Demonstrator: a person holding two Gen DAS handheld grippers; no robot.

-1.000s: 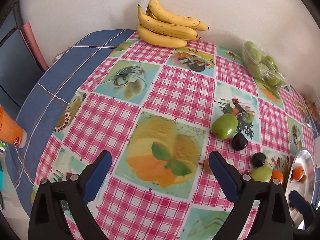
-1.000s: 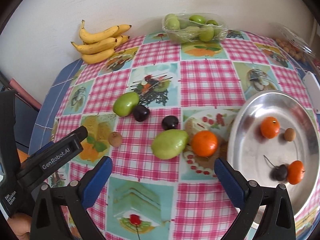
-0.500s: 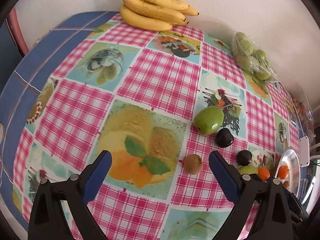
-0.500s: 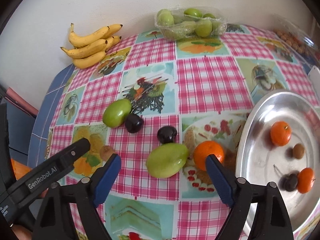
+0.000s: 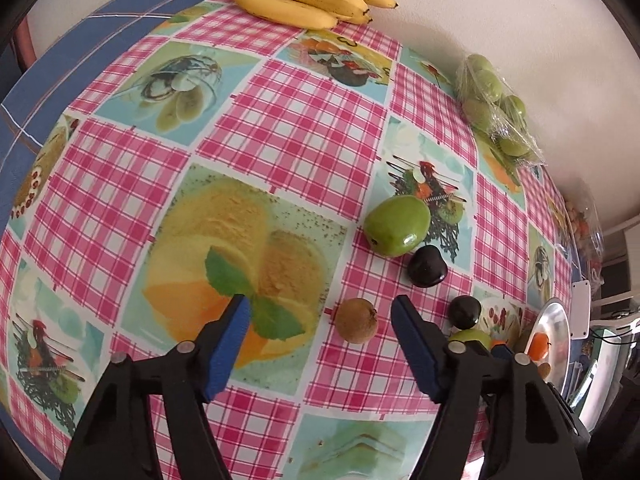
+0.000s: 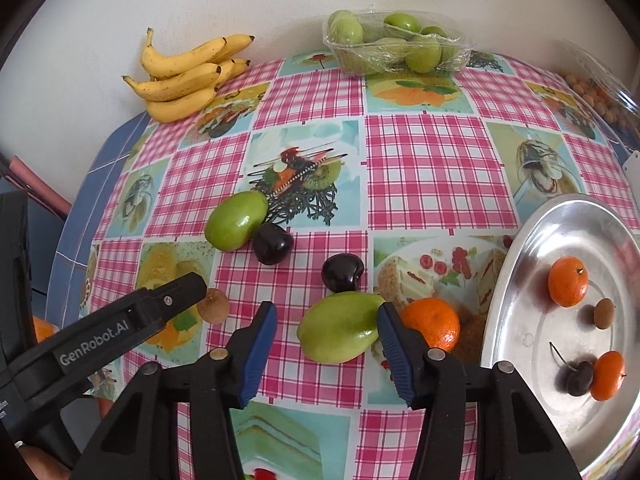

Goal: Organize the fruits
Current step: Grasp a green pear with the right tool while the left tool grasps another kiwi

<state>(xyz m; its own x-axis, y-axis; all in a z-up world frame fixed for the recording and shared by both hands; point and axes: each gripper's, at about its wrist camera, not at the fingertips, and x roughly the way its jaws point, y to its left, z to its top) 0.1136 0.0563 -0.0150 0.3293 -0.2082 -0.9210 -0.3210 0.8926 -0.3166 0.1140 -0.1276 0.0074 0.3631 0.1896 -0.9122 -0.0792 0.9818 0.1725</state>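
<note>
My left gripper [image 5: 320,312] is open, low over the cloth, with a small brown fruit [image 5: 356,326] between its fingertips, untouched; that fruit also shows in the right wrist view [image 6: 214,306]. My right gripper [image 6: 326,320] is open, its fingers on either side of a green fruit [image 6: 340,332]. An orange [image 6: 432,324] lies just to its right. A second green fruit [image 6: 236,226] and two dark cherries [image 6: 272,244] [image 6: 342,272] lie further back. The steel plate [image 6: 520,280] at right holds two oranges, a brown fruit and a cherry.
A bunch of bananas [image 6: 184,76] lies at the back left by the wall. A clear tub of green fruit [image 6: 396,46] sits at the back middle. Another clear tub [image 6: 596,88] is at the back right. The left gripper's body [image 6: 100,340] reaches in from the left.
Both grippers have moved forward and down. The left one now frames the small brown fruit. The right one now frames the near green fruit. Both jaws stand narrower than before.
</note>
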